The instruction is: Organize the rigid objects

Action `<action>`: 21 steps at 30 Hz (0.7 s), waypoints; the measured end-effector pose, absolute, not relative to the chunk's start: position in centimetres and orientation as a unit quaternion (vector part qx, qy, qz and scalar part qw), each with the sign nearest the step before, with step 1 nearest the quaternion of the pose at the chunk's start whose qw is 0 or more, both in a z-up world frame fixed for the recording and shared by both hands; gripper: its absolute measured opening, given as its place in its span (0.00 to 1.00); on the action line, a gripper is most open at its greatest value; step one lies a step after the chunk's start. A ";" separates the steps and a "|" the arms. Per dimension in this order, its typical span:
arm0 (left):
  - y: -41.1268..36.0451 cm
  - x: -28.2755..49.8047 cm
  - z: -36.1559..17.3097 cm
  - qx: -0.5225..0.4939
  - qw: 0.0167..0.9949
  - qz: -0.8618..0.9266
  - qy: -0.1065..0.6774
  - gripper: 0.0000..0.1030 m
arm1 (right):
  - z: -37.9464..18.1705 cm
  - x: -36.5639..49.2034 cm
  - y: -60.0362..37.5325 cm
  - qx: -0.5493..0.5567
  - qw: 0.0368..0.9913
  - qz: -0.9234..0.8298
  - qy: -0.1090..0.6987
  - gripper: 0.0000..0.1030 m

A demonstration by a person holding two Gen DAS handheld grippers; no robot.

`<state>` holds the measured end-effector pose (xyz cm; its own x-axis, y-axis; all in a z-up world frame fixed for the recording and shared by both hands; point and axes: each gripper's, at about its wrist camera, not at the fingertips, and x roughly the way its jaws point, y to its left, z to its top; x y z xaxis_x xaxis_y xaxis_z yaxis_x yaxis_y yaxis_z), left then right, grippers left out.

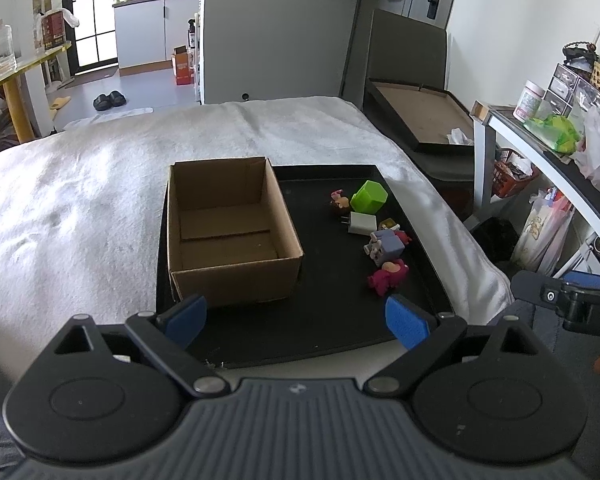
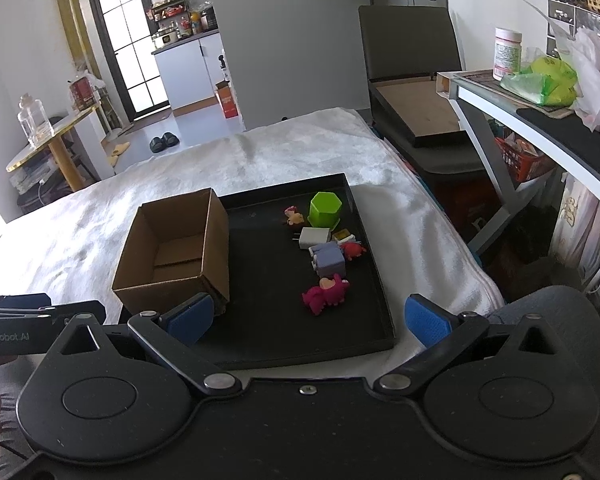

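An empty cardboard box [image 1: 228,232] [image 2: 172,256] stands on the left half of a black tray [image 1: 332,320] [image 2: 268,292]. On the tray's right side lie a green hexagonal cup [image 1: 369,197] [image 2: 325,209], a white charger plug [image 1: 362,223] [image 2: 315,237], a purple block figure [image 1: 385,245] [image 2: 329,261], a magenta toy [image 1: 386,276] [image 2: 326,294] and small figurines [image 1: 339,201] [image 2: 294,216]. My left gripper [image 1: 296,320] is open at the tray's near edge, holding nothing. My right gripper [image 2: 307,320] is open too, near the tray's front right.
The tray rests on a white towel-covered bed [image 1: 100,184] [image 2: 260,152]. A desk with bags and jars [image 1: 560,132] [image 2: 540,80] stands to the right, with a dark chair [image 1: 412,112] [image 2: 412,92] behind. A yellow-edged side table [image 2: 48,148] stands far left.
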<state>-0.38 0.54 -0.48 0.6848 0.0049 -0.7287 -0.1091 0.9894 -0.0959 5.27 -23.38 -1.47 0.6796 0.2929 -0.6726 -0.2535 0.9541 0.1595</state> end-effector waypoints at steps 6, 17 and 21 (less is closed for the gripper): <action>0.9 -0.7 -0.2 -0.067 0.916 0.033 0.393 0.93 | -1.5 5.3 -23.1 0.024 0.917 0.150 0.370 1.00; 1.2 -1.2 0.1 -0.066 0.916 0.039 0.393 0.93 | -1.0 5.1 -22.6 0.015 0.914 0.159 0.372 1.00; 1.4 -1.4 0.3 -0.065 0.917 0.040 0.392 0.93 | -0.7 4.9 -22.6 0.015 0.914 0.163 0.370 1.00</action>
<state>-1.40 1.39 0.30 0.6895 0.0219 -0.7240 -0.1235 0.9884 -0.0878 4.92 -22.57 -0.73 0.6725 0.3091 -0.6725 -0.2868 0.9464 0.1483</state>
